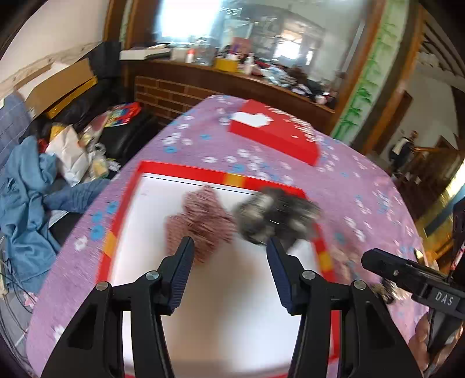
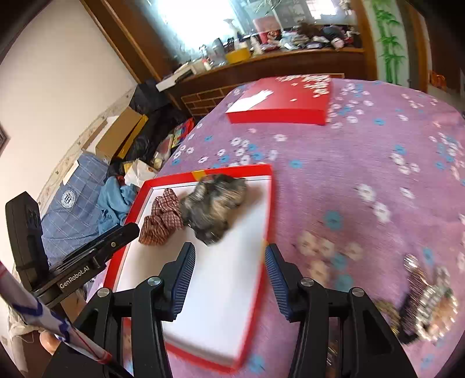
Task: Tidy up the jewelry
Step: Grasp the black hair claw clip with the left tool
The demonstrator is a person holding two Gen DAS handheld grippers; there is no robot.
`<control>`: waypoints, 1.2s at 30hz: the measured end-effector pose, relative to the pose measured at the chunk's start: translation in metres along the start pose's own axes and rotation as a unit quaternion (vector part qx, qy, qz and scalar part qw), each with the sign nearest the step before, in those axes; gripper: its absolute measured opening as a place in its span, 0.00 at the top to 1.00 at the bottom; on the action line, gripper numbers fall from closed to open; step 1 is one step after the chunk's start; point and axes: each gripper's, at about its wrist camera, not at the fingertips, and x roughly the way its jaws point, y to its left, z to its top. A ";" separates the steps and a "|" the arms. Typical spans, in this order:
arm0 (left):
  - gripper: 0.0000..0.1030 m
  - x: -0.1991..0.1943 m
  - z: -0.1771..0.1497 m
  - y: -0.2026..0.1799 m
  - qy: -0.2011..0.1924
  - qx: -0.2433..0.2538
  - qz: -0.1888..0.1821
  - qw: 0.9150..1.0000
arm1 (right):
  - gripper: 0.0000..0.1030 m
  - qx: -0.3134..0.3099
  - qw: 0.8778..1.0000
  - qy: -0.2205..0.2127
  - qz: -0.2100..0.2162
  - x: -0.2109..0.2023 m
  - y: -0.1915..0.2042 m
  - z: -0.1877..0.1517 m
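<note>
2 scrunchies point(image 2: 186, 215) in tray point(image 2: 203, 290) — lid point(image 2: 279, 99) behind, on bedspread point(image 2: 363, 162).

Both wrist views look down, close, forward along their jaws — sharing the red box point(image 1: 180, 171) point(image 2: 203, 174).

Bright window point(image 1: 186, 17) glare behind; heavy motion blur, fisheye-warped dark edges.

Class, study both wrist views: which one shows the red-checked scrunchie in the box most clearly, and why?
The right wrist view: the red-checked scrunchie is fairly sharp there, its check pattern readable, lying on the white lining of the red box beside the grey scrunchie. The left wrist view shows it only as a motion-blurred pinkish mass.
</note>
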 end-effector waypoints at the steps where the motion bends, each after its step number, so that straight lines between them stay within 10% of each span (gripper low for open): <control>1: 0.51 -0.004 -0.005 -0.011 -0.001 0.008 -0.007 1.000 | 0.47 0.003 1.000 -0.004 0.001 -0.008 -0.006 -0.004; 18: 0.49 -0.005 -0.110 -0.161 0.069 0.107 -0.096 0.987 | 0.47 0.124 0.980 -0.128 -0.094 -0.112 -0.174 -0.059; 20: 0.49 0.000 -0.119 -0.170 0.088 0.110 -0.102 0.985 | 0.45 0.149 0.980 -0.121 -0.054 -0.114 -0.185 -0.060; 25: 0.23 0.016 -0.124 -0.192 0.112 0.086 -0.121 0.983 | 0.44 0.154 0.979 -0.132 -0.030 -0.123 -0.185 -0.059; 36: 0.30 0.057 -0.132 -0.222 0.120 0.119 -0.063 0.984 | 0.43 0.127 0.985 -0.121 -0.001 -0.116 -0.170 -0.063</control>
